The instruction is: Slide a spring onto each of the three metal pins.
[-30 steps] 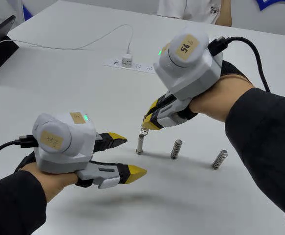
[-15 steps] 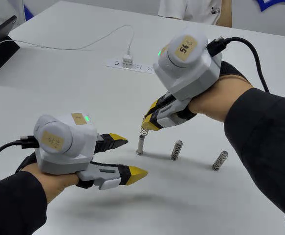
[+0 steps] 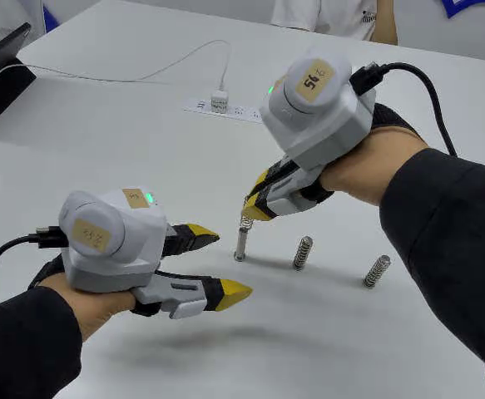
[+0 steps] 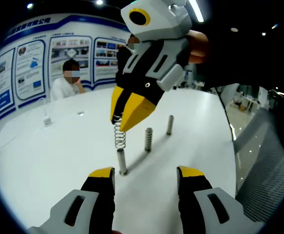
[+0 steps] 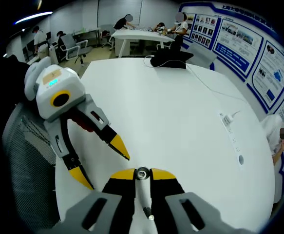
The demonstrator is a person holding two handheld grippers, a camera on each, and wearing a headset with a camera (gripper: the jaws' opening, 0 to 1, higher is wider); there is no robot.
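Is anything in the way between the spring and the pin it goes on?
Nothing visible is. The right gripper holds the spring right over the bare pin. The open left gripper is off to the side.

- left tongs [image 3: 220, 262]: pale grey body; black jaws tipped yellow; tan label; small green light
- right tongs [image 3: 249, 213]: the same grey, black and yellow; tan label with dark digits
- spring [image 4: 119, 134]: silvery coils
- pin [image 3: 240, 245]: plain silver-grey metal
- desk [image 3: 101, 133]: plain white; power strip [image 3: 225, 109] white too
- sleeves [image 3: 450, 241] and cable [image 3: 432, 90]: black
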